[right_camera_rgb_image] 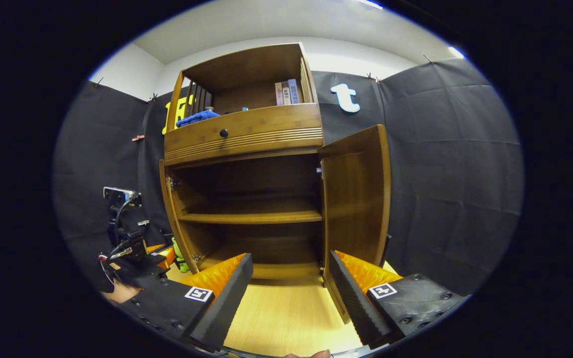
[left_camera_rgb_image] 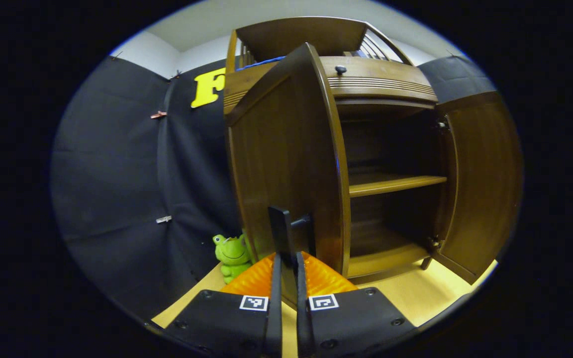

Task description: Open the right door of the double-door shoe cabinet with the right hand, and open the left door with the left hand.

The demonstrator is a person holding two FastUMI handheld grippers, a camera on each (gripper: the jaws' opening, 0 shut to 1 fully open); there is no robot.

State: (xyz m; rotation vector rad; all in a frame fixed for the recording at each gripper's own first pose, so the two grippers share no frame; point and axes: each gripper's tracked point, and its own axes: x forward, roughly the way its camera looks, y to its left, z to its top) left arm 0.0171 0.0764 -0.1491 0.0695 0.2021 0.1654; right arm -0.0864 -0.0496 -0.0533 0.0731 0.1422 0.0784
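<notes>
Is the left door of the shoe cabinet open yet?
Open. In the left gripper view the left door stands swung out from the cabinet, baring the shelf, with the left gripper shut on its handle.

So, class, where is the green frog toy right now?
In the left gripper view the green frog toy sits on the floor at lower left, beside the open left door and against the black cloth wall.

Glossy wooden shoe cabinet [right_camera_rgb_image: 246,134]

Two doors [right_camera_rgb_image: 356,194], three books [right_camera_rgb_image: 286,92], one frog [left_camera_rgb_image: 232,253].
</notes>
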